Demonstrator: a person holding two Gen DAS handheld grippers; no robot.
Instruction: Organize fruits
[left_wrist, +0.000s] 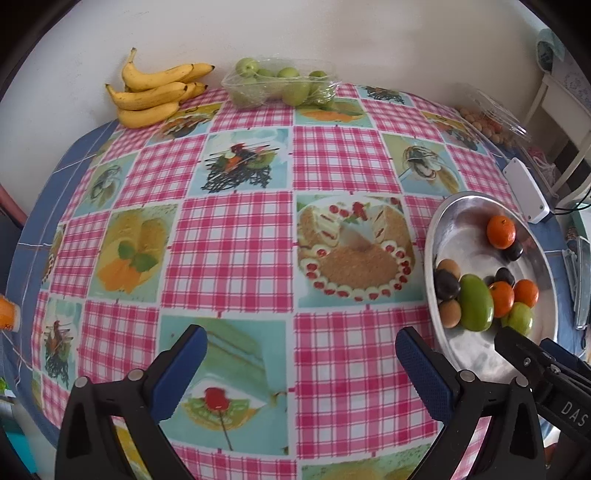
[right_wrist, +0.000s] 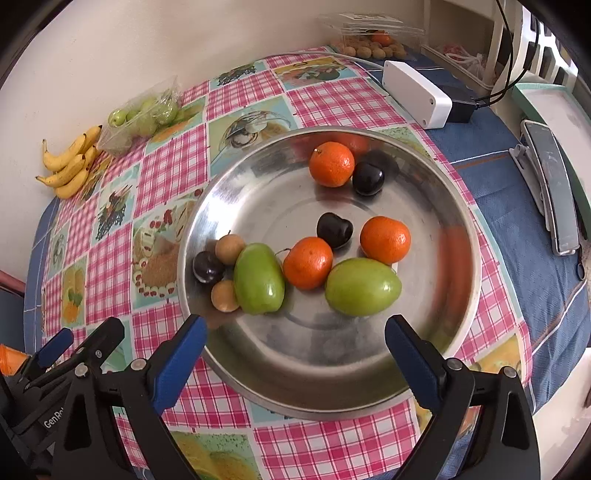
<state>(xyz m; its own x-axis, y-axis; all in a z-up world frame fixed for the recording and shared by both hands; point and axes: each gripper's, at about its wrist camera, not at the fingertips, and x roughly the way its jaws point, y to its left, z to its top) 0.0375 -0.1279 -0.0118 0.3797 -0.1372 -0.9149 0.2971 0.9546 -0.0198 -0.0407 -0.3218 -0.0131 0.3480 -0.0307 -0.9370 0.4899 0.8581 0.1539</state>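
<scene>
Left gripper (left_wrist: 297, 363) hangs spread wide over the checked tablecloth (left_wrist: 236, 243), gripping nothing. Right gripper (right_wrist: 295, 349) gapes equally, empty, above the steel bowl (right_wrist: 436, 332) holding glossy green fruits (right_wrist: 258, 278), three oranges (right_wrist: 307, 263), dark plums and tan longans.

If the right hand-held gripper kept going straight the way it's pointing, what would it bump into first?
Probably the bare floor of the metal bowl. The right hand-held gripper stands open over the bowl's near side, and the nearest green fruit lies just beyond that line, though depth is hard to judge.
</scene>
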